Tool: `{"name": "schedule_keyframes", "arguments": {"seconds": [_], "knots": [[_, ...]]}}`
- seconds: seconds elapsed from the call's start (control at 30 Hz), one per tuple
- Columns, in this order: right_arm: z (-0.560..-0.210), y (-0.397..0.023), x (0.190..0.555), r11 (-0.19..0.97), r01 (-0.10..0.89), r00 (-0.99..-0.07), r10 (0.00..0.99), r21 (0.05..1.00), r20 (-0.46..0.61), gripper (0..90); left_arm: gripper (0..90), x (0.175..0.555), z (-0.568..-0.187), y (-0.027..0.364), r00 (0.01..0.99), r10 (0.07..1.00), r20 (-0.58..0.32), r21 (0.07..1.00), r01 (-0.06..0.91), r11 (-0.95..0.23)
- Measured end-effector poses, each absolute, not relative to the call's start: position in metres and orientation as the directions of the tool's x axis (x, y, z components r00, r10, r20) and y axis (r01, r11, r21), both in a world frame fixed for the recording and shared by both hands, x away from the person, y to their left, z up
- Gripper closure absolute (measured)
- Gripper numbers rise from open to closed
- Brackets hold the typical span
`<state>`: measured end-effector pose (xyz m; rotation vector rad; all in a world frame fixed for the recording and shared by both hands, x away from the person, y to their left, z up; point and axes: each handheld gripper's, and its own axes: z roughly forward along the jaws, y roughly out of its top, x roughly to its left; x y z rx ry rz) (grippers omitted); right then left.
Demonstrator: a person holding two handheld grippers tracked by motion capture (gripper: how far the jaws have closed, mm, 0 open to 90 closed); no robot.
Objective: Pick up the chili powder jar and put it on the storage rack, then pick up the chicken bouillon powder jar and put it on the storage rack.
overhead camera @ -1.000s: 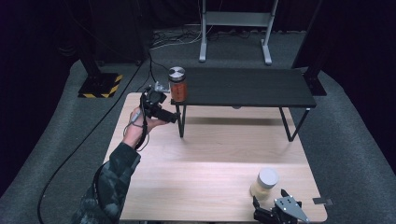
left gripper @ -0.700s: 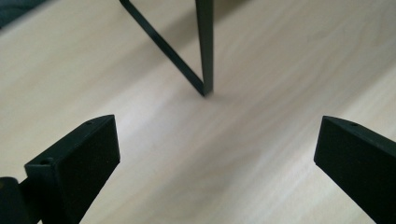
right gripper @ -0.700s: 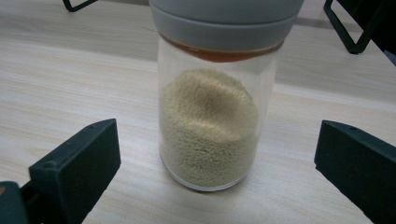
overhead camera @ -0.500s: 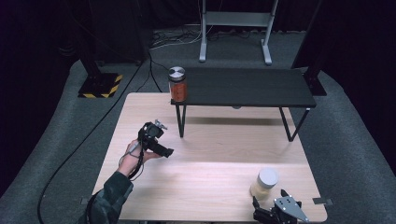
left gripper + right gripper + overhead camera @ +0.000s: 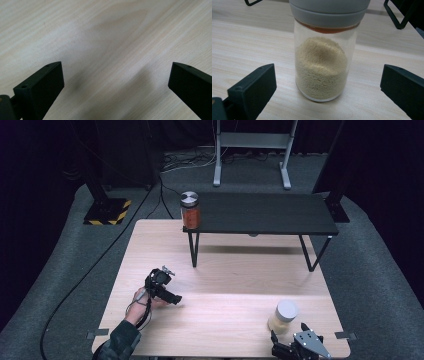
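Lining up my right gripper (image 5: 287, 340), jaws spread and empty, on the grain jar (image 5: 325, 60) standing near the table's (image 5: 225, 270) front right edge; I'd clamp low, below the lid, left gripper (image 5: 172, 297) idle and released.

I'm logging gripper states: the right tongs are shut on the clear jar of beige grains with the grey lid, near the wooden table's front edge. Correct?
Not quite. The right tongs are open: in the right gripper view both jaws stand apart from the clear jar of beige grains with the grey lid, touching neither side. The jar does stand near the front edge of the wooden table.
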<state>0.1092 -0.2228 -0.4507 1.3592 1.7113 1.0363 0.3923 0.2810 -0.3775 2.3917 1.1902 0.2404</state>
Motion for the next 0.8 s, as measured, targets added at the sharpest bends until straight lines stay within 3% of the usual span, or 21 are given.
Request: {"name": "schedule_keyframes", "arguments": {"seconds": [0.8], "knots": [[-0.449, -0.222, 0.107, 0.133, 0.406, -0.193, 0.980, 0.904, -0.057, 0.0, 0.0, 0.358, -0.402, 0.286, 0.571, 0.821, -0.002, 0.553, 0.685, -0.475]]}}
